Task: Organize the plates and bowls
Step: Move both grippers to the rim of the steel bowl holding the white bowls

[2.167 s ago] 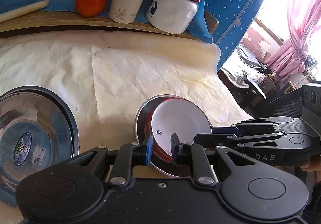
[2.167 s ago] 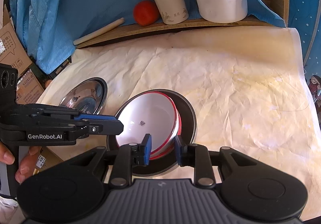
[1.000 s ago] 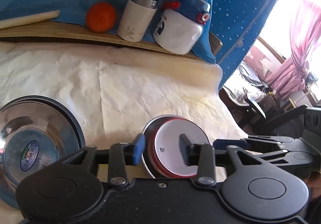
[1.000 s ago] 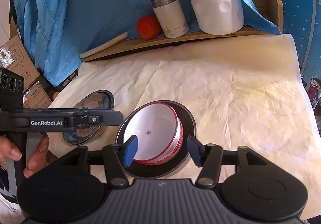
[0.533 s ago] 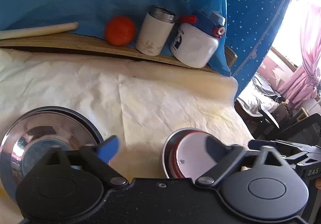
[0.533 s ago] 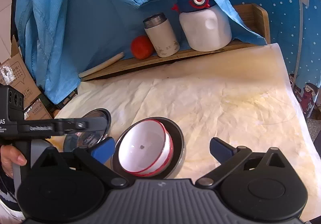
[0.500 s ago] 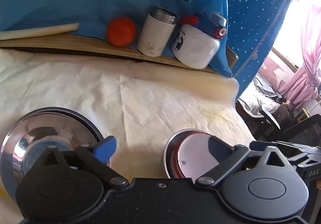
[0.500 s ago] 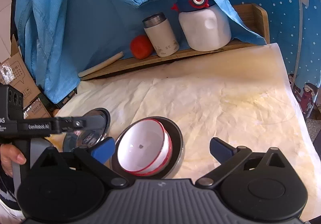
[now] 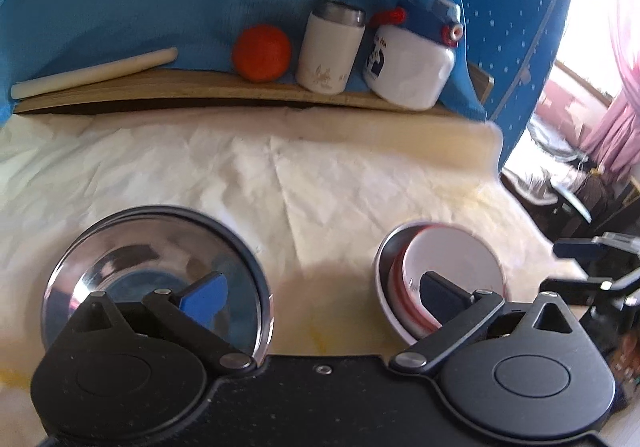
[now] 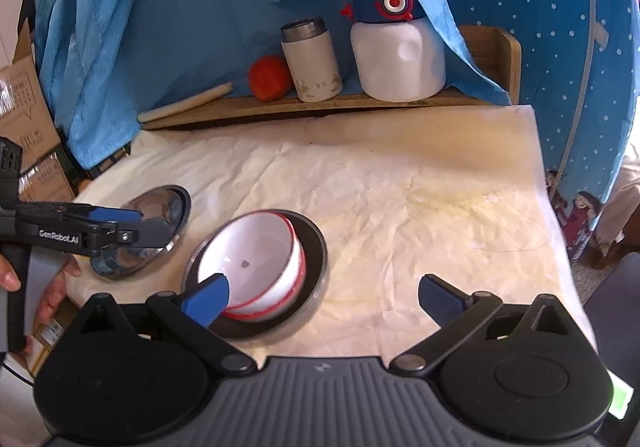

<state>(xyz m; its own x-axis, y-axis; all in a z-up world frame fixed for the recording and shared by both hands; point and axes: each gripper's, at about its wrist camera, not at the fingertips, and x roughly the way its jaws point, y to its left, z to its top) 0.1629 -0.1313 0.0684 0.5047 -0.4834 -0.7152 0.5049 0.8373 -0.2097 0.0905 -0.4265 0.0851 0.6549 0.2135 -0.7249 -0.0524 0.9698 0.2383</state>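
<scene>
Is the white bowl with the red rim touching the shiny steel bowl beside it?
Apart. The left wrist view shows the white bowl with the red rim and the shiny steel bowl separated by bare cream paper.

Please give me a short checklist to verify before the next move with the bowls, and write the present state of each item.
1. Left tool released: ok. Its jaws have just been opening and stand wide, nothing pressed between them.
2. Right tool released: ok. Jaws also just opened wide, empty.
3. White bowl with red rim seated in the dark-rimmed dish: ok, though it sits toward the dish's left side.
4. Steel bowl free to take: ok, it stands alone on the paper-covered table.
5. Steel bowl empty: cannot tell, the left tool hides part of it.
</scene>
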